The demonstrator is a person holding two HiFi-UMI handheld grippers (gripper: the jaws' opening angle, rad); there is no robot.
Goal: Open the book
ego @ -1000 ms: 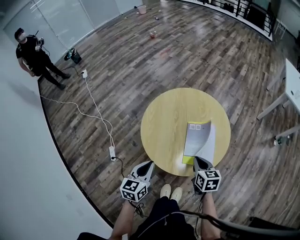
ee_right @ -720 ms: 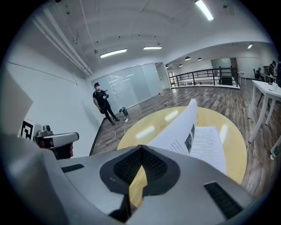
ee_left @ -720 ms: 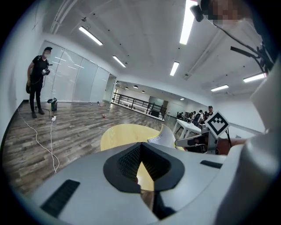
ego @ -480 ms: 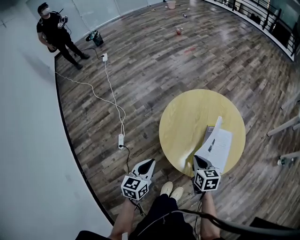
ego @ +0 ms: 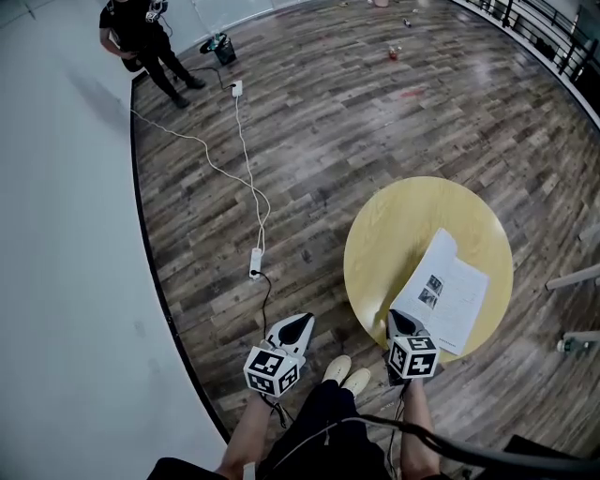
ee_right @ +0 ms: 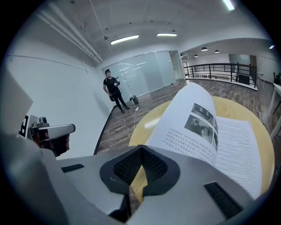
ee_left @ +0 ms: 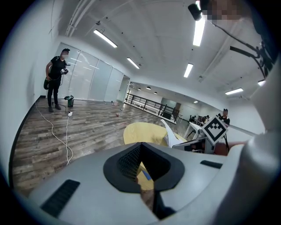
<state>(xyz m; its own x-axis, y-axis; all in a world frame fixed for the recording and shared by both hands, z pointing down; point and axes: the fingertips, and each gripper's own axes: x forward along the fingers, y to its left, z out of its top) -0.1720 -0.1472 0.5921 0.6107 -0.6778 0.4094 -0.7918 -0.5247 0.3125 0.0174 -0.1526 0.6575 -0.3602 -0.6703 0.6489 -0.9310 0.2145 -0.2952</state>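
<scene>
head view, table: a round yellow wooden table [ego: 394,244] stands on a dark plank floor [ego: 319,122].
head view, book: a white printed book [ego: 466,305] lies open on the table's near right part. one lifted page [ego: 427,274] curls up from its left side.
head view, right gripper: the right gripper [ego: 401,323] sits at the book's near left corner. its grip cannot be read from above.
head view, left gripper: the left gripper [ego: 295,326] hangs off the table over the floor, left of a pair of pale shoes [ego: 345,372].
head view, far corner: a person in black [ego: 141,28] is cut off by the top edge. a white cable [ego: 211,159] runs to a power strip [ego: 255,262].
left gripper view, jaws: pressed together at the tip, with nothing between them.
left gripper view, beyond: the lifted page shows only as a thin white fin over the table, its print unseen. the gripper's own body hides the near floor.
right gripper view, jaws: closed, with the lifted page's near corner running down into their tip. the pinch itself is hidden behind the jaw bodies.
right gripper view, only here: lines of print and two small photos on the lifted page, too small to read. the flat page on the right is cut off by the lens edge.
</scene>
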